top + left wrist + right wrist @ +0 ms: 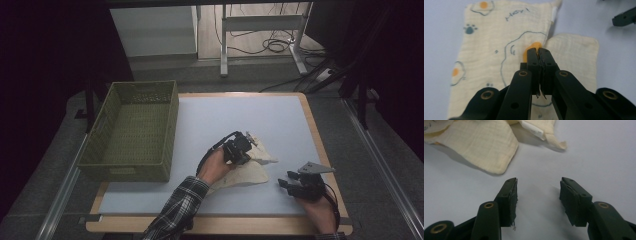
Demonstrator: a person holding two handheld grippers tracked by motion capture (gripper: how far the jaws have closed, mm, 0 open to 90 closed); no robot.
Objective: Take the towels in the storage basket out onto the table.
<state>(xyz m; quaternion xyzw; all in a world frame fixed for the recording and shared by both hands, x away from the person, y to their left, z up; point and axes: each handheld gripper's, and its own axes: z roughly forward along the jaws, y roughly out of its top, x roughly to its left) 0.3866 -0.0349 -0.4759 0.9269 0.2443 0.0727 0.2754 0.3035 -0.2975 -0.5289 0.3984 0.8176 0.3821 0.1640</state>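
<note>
Two grippers are working one cloth (248, 167) on the table (200, 120), and I am judging this as the fold or pick-up step. I am holding the left gripper (538, 50) down on the cloth's middle, jaws pressed together; whether they are pinching a ridge of fabric I cannot tell, since the tips are hiding the contact. I am keeping the right gripper (538, 185) just beside the cloth's near edge, jaws spread with nothing between them, resting low over bare table.

Next, I am thinking the right gripper needs to slide toward the loose flap and close on its edge, while the left keeps the middle from dragging.

Looking at the cloth itself: it is lying right of the green basket (131, 131), cream, thin and crinkled, printed with fried eggs, a paw and scribbled lettering. One flap is folded over, showing its plain back, and a white tag (532, 126) is sticking out at one corner.
</note>
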